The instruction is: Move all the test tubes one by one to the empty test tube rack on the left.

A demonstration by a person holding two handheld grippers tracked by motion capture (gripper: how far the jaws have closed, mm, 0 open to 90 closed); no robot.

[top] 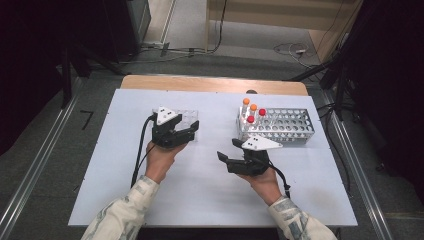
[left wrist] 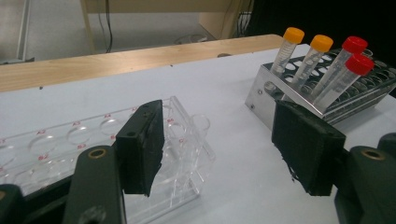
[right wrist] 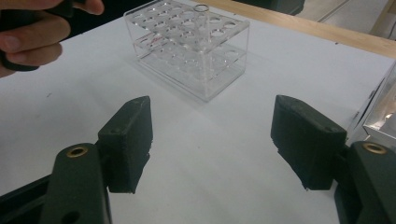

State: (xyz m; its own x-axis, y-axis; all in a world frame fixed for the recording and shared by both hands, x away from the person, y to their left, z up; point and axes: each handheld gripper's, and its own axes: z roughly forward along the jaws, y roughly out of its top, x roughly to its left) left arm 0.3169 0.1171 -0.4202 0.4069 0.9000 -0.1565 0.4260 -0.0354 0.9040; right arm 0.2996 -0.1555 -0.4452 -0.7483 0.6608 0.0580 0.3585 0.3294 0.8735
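Nearest, the right tool (top: 226,150) rests low over the white worktop (top: 210,200), jaws spread wide with nothing between them. Beyond it to the left, the left tool (top: 192,127) stands open and empty at the near end of the clear acrylic rack (left wrist: 177,154). Farther right, the metal rack (top: 285,127) holds four capped tubes (top: 252,114), two orange, two red.

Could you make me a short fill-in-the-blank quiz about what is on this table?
1. The metal rack holds ____ capped tubes.
2. Two tubes have orange caps, two have ____ caps.
3. The left gripper hovers by the ____ plastic rack.
4. The right gripper has its jaws ____.

Missing words: four; red; clear; open
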